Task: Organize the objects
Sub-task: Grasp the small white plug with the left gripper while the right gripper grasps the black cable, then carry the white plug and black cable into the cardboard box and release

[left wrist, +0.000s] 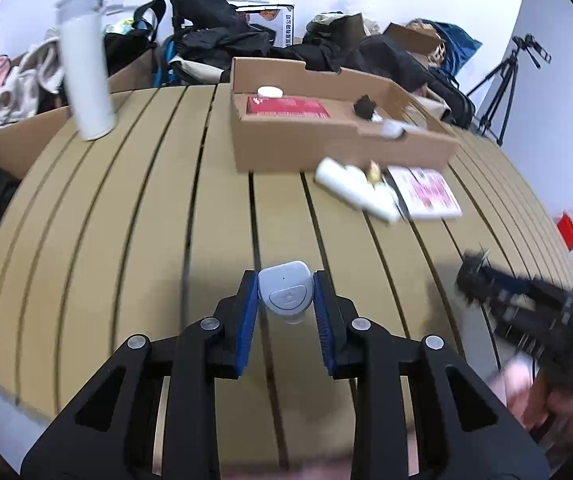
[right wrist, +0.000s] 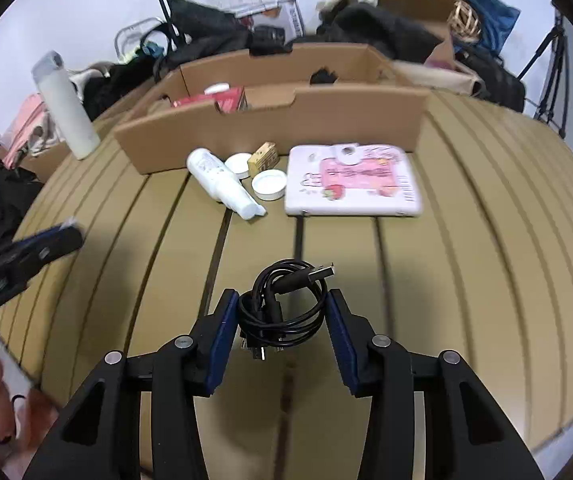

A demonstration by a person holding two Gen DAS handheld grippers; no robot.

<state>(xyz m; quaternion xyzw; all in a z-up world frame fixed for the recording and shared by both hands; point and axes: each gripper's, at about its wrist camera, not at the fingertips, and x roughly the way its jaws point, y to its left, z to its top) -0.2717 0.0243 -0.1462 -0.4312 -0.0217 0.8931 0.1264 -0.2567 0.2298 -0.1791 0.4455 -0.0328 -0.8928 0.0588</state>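
Grey device [left wrist: 284,294] between blue fingers [left wrist: 246,320], underside hidden

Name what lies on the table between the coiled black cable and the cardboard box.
In the right wrist view, a white bottle, two white lids, a small yellow box and a pink-and-white case lie between coiled black cable and cardboard box.

Grey device [left wrist: 284,292] upright (clamped), coiled black cable [right wrist: 286,306]
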